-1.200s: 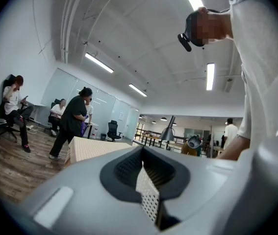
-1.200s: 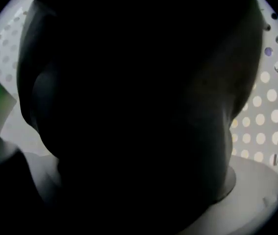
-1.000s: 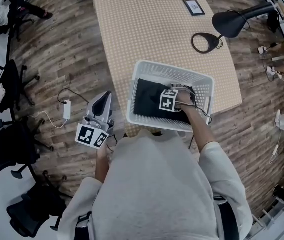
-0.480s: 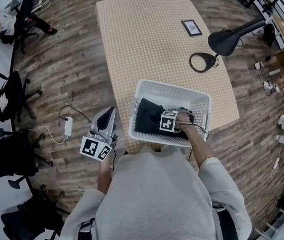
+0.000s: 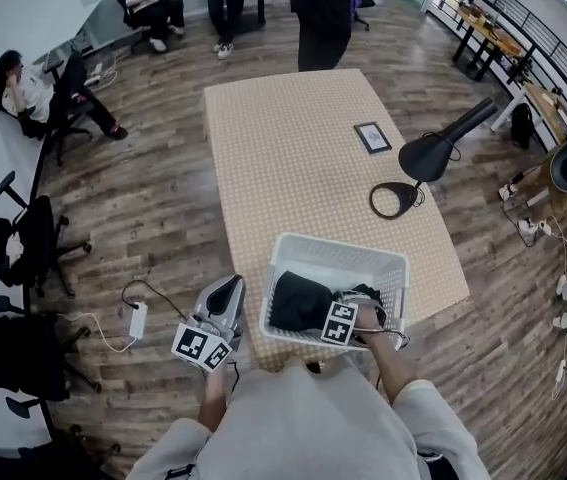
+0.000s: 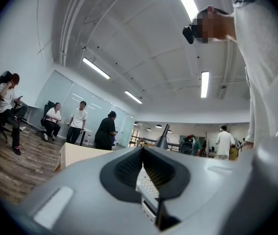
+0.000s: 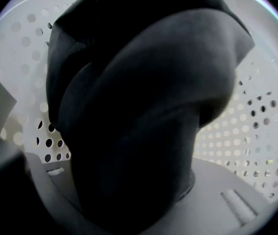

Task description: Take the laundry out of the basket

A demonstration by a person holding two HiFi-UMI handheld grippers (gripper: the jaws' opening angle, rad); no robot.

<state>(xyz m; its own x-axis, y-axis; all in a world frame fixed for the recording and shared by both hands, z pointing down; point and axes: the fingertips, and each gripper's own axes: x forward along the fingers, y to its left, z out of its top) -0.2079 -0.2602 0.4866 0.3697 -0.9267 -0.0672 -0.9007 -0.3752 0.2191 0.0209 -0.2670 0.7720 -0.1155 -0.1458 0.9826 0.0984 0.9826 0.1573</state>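
Observation:
A white perforated laundry basket [image 5: 295, 249] stands at the near end of the dotted table [image 5: 293, 138]. Dark laundry [image 5: 299, 302] lies bunched inside it. My right gripper [image 5: 351, 310] reaches into the basket's right side, its jaws closing with the cloth between them. In the right gripper view the dark garment [image 7: 143, 106] fills the space between the jaws and the basket wall [image 7: 256, 131] shows behind. My left gripper [image 5: 229, 293] hangs off the table's left edge, outside the basket. Its jaws [image 6: 142, 153] meet at the tips and hold nothing.
A black desk lamp [image 5: 433, 156] with a ring base [image 5: 395, 200] and a small framed card [image 5: 373, 137] are on the table beyond the basket. A power strip [image 5: 138, 320] lies on the floor at left. Office chairs [image 5: 23, 238] and people [image 5: 323, 8] are around the room.
The right gripper's jaws have closed onto the dark cloth in the basket. The head view has pulled back and shows more of the room. The left gripper stays beside the table.

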